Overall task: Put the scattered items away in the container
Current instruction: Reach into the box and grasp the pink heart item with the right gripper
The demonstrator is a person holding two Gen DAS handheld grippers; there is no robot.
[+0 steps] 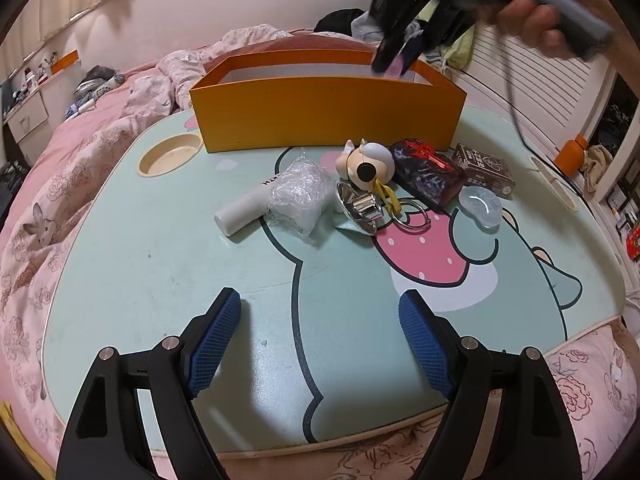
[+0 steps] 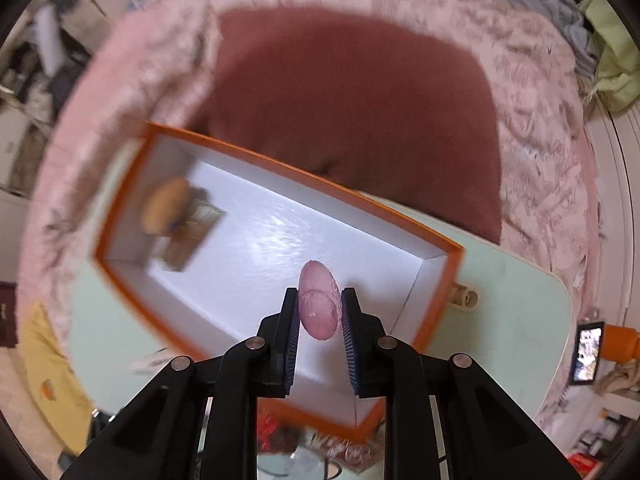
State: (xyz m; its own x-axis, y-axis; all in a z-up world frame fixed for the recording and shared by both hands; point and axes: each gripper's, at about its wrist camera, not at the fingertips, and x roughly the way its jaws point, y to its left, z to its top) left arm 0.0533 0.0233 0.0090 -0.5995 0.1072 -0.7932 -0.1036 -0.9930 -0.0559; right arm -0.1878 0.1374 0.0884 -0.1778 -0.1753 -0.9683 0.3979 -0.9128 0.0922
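1. Two grippers to watch: my right gripper (image 2: 320, 312) is clamped on a pink translucent oval piece (image 2: 319, 300), hanging above the white floor of the orange box (image 2: 440, 312), toward its near right corner. My left gripper (image 1: 320, 312) hovers with fingers wide apart over the mint lap table (image 1: 160, 248), holding nothing.
2. Slip risk: the pads pinch that oval only across its narrow middle, and it looks smooth. If it twists out, I'd expect it to bounce off the hard box floor.
3. Edge risk: I'm close to the box's right wall. Letting go while drifting that way could send the piece over the rim onto the table, or off onto the pink bedding (image 1: 60, 184).
4. Already inside at the far end, too blurred to name: a tan rounded item (image 2: 164, 210) on a brownish packet.
5. Waiting outside, clustered before the box: white tube (image 1: 240, 210), bubble-wrap bundle (image 1: 298, 196), toy figure (image 1: 366, 162), metal clip (image 1: 360, 208), dark pouch (image 1: 426, 170), small brown carton (image 1: 484, 168), clear oval piece (image 1: 480, 204).
6. Cable hazard: my right gripper's cord (image 1: 516, 108) dangles over that cluster and could snag.
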